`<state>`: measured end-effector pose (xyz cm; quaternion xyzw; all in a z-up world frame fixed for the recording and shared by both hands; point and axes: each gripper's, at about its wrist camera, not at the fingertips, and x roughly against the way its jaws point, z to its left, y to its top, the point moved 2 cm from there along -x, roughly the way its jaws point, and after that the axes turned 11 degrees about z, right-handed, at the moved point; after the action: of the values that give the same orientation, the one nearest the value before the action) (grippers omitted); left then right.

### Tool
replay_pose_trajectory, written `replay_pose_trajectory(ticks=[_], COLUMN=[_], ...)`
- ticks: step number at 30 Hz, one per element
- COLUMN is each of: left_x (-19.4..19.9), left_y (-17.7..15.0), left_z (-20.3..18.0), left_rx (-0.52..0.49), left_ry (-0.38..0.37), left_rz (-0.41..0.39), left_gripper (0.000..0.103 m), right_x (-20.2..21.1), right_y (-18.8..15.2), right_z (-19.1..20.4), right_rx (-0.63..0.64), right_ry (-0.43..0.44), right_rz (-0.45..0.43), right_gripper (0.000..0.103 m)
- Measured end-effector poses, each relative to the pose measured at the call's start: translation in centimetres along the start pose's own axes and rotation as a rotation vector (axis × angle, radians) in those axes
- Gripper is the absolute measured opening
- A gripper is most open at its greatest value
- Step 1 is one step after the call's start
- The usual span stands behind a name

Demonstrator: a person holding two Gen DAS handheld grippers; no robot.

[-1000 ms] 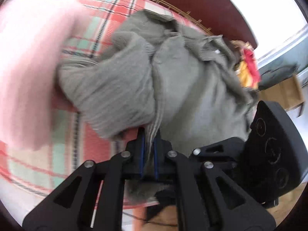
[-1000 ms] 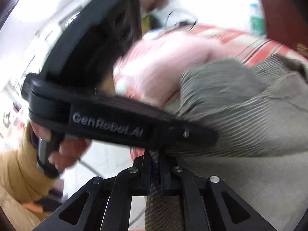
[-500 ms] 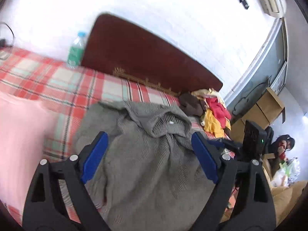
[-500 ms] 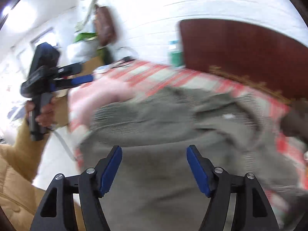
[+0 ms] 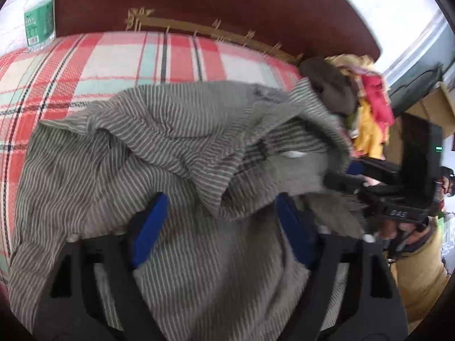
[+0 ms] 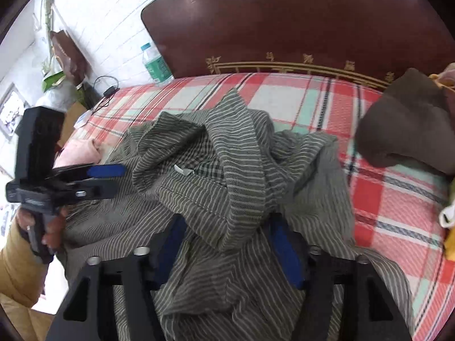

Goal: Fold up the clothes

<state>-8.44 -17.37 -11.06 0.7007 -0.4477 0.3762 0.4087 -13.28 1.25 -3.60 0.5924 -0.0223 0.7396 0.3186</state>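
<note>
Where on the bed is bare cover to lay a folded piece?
Bare plaid cover runs between the striped shirt and the headboard, and on toward the water bottle. Another bare strip lies below the brown garment. Crowded: the pink garment at one edge, the clothes pile at the other.

Left black hand-held gripper (image 5: pixel 220 227), blue-padded, angled downward, jaws apart and lately closing, cloth between the pads but not pinched. Right black hand-held gripper (image 6: pixel 227 244), likewise angled downward, jaws parted and narrowing. Each handle is gripped by a tan-sleeved hand (image 6: pixel 49 227).
</note>
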Motion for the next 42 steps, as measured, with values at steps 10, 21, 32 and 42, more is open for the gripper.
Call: replay_pose_trajectory(ticks=[10,21,32,42], left_x=[3.2,4.7,2.6,-3.3], left_y=[7.6,13.8,8.7,3.8], left_z=[0.9,2.6,0.1,-11.0], left_rx=[0.066,0.231,0.007,-0.25], left_ry=[-0.025,-0.047,-0.14,-0.182], left_rz=[-0.066,-0.219,-0.144,0.023], left_gripper=[0.016,0.036,0.053,0.053], right_x=[3.7,2.7,8.9,11.5], right_y=[6.0,12.2,-2.4,-17.7], right_z=[-1.7,-6.6,-8.1,-10.9], right_rx=[-0.007,-0.223,-0.141,-0.263], right_ry=[0.072,-0.038,-0.087,-0.046], right_rz=[-0.112,-0.159,-0.13,-0.111], right_gripper=[0.012,0.066,0.081,0.084])
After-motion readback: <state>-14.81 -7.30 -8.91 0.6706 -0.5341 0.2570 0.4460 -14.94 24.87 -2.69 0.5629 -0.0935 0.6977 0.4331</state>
